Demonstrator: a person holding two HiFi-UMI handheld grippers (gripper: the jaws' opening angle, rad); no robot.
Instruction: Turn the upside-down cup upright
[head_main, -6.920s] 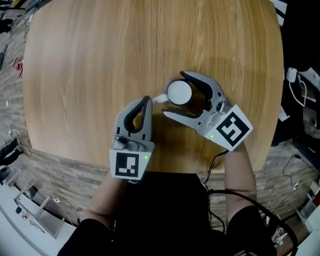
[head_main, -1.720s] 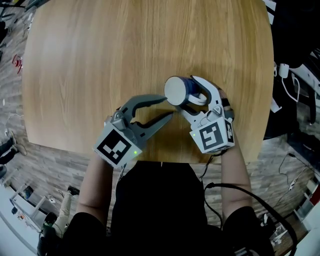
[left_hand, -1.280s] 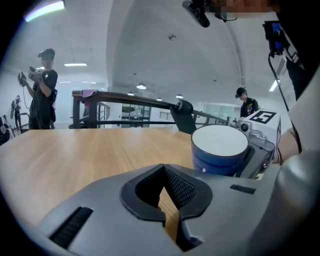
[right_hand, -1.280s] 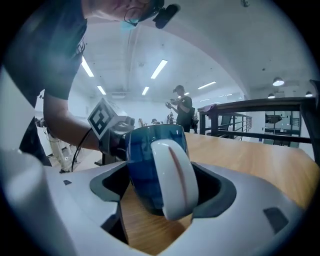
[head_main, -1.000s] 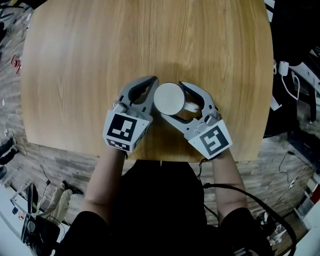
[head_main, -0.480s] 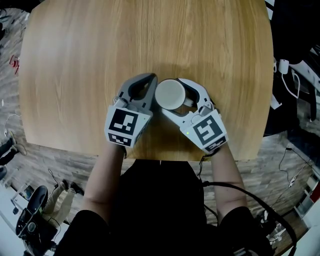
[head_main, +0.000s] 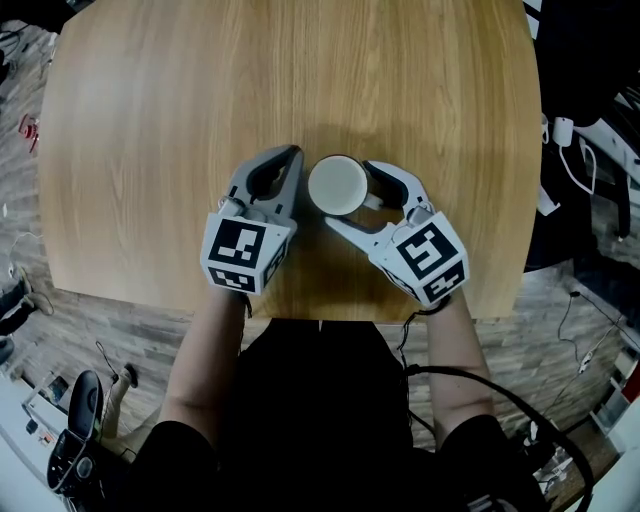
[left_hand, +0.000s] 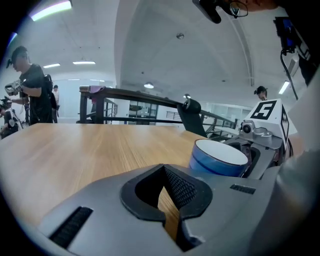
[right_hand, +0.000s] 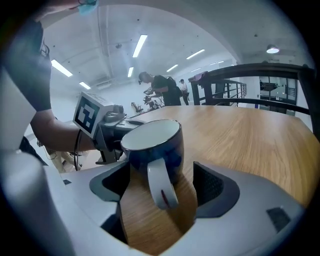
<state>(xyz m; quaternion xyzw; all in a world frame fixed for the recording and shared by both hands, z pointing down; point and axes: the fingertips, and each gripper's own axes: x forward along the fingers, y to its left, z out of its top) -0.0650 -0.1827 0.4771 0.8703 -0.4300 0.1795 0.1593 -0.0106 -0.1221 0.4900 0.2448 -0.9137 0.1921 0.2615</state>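
A blue cup (head_main: 337, 185) with a white handle (right_hand: 161, 187) stands on the wooden table (head_main: 200, 100), its white end facing up. In the right gripper view that end looks like the open mouth. My right gripper (head_main: 352, 197) is open: its jaws lie on either side of the handle and the cup's near side, and the pads do not press on it. My left gripper (head_main: 290, 155) is shut and empty, lying just left of the cup. From the left gripper view the cup (left_hand: 218, 157) sits to the right of the closed jaws.
The table's near edge (head_main: 330, 318) runs just below both grippers. People stand at workbenches far off behind the table (left_hand: 30, 90). Cables and a white plug (head_main: 560, 130) lie on the floor to the right.
The cup, earlier tilted on its side in the right jaws, now stands on the table. The left gripper has shut and come alongside it. The right gripper has rolled a little.
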